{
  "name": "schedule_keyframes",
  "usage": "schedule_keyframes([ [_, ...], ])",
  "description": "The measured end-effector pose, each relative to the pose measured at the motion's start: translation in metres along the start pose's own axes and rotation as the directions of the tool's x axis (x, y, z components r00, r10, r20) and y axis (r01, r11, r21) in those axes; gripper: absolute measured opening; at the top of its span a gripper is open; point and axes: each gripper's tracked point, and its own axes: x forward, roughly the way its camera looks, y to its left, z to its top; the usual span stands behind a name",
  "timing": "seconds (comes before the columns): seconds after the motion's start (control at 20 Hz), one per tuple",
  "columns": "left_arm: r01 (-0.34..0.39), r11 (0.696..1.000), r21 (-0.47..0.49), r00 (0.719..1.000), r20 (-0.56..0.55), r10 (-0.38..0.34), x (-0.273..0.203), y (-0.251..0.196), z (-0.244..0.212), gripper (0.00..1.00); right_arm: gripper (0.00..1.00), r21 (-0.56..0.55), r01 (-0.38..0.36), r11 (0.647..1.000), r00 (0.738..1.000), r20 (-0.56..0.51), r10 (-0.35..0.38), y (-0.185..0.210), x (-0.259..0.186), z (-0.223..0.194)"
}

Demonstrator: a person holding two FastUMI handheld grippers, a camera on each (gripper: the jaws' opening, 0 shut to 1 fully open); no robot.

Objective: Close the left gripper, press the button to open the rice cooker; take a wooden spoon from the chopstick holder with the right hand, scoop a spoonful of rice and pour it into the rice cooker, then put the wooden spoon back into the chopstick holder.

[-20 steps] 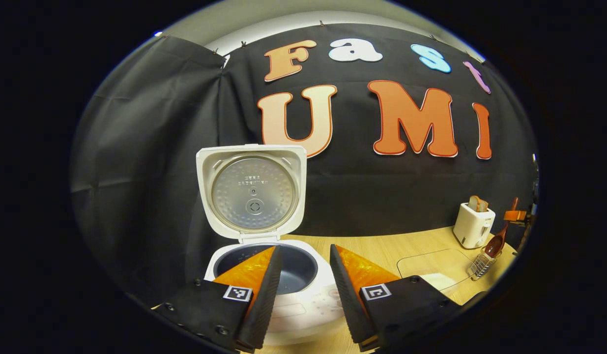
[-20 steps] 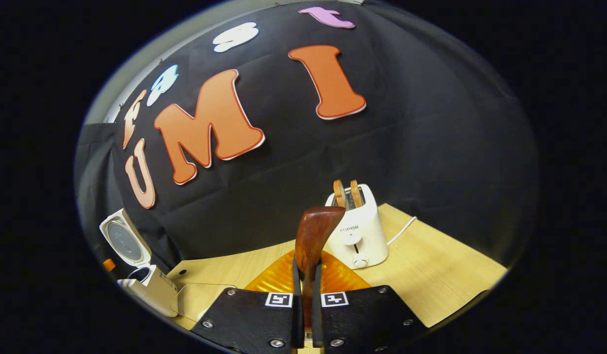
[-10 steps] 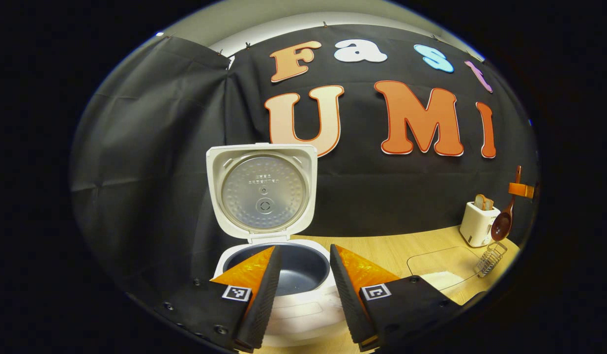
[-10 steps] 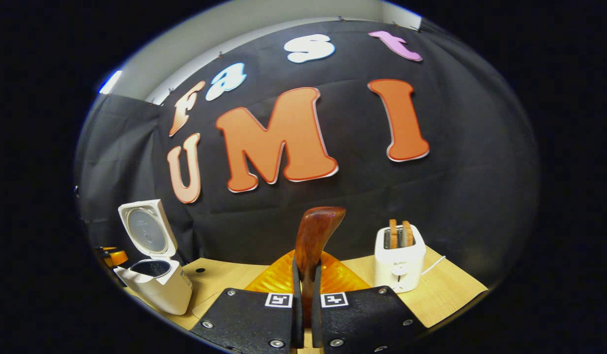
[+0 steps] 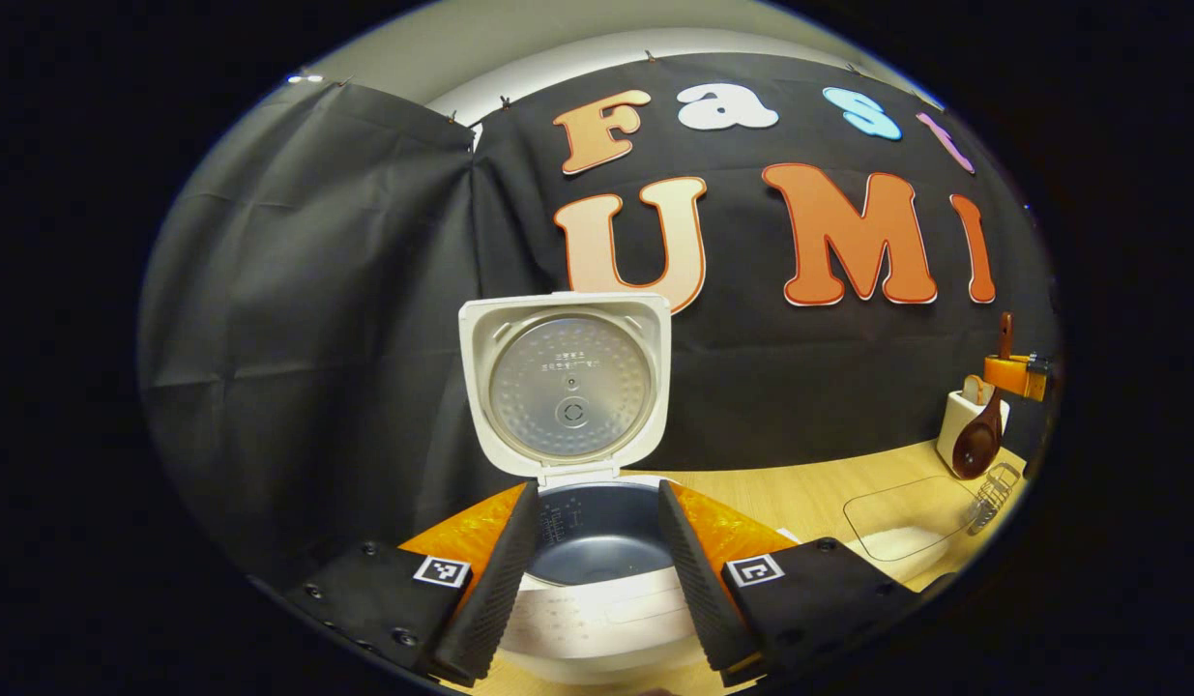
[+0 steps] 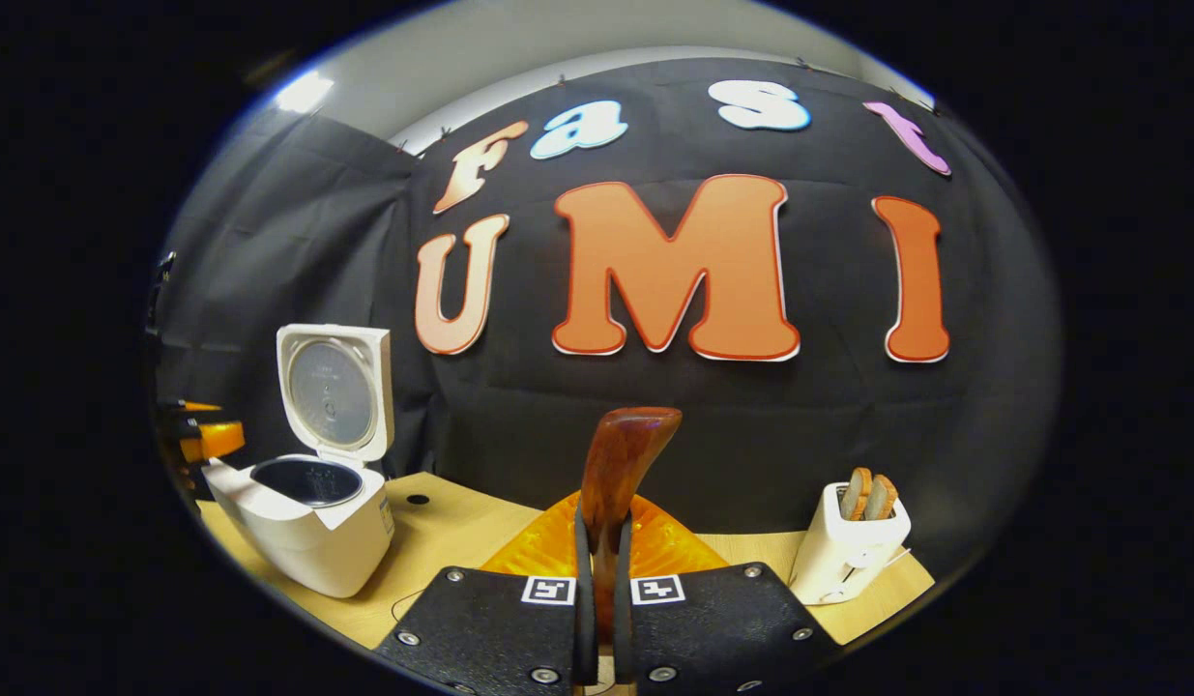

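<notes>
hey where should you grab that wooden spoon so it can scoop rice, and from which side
Grip the wooden spoon on its narrow handle, well above the bowl, coming at the flat sides of the handle. The right gripper already does this: both fingers press the handle, whose end sticks up past them. In the left gripper view the spoon hangs bowl down, free to dip into rice.

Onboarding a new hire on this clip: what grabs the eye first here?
The white rice cooker with its lid standing open, dead ahead between the open left gripper fingers. Then the wooden spoon, clamped upright in the right gripper. A white toaster holding two slices stands on the wooden table to the right.
</notes>
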Motion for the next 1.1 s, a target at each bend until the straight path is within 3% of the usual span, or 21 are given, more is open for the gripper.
schedule_keyframes([
  [0.25,-0.027,1.0,-0.002,1.0,0.002,0.027,-0.002,0.015,-0.008,0.81,0.06,-0.129,-0.04,0.991,0.996,-0.082,0.029,0.028,0.02,-0.042],
  [0.8,-0.055,0.998,-0.031,0.998,0.006,0.055,-0.016,0.035,-0.015,0.8,0.06,-0.168,-0.05,0.984,0.944,-0.329,-0.008,0.045,0.043,-0.117],
  [1.1,-0.081,0.995,-0.051,0.997,-0.001,0.081,-0.018,0.051,-0.02,0.81,0.06,-0.056,-0.059,0.997,0.922,-0.386,0.033,0.07,0.042,-0.131],
])
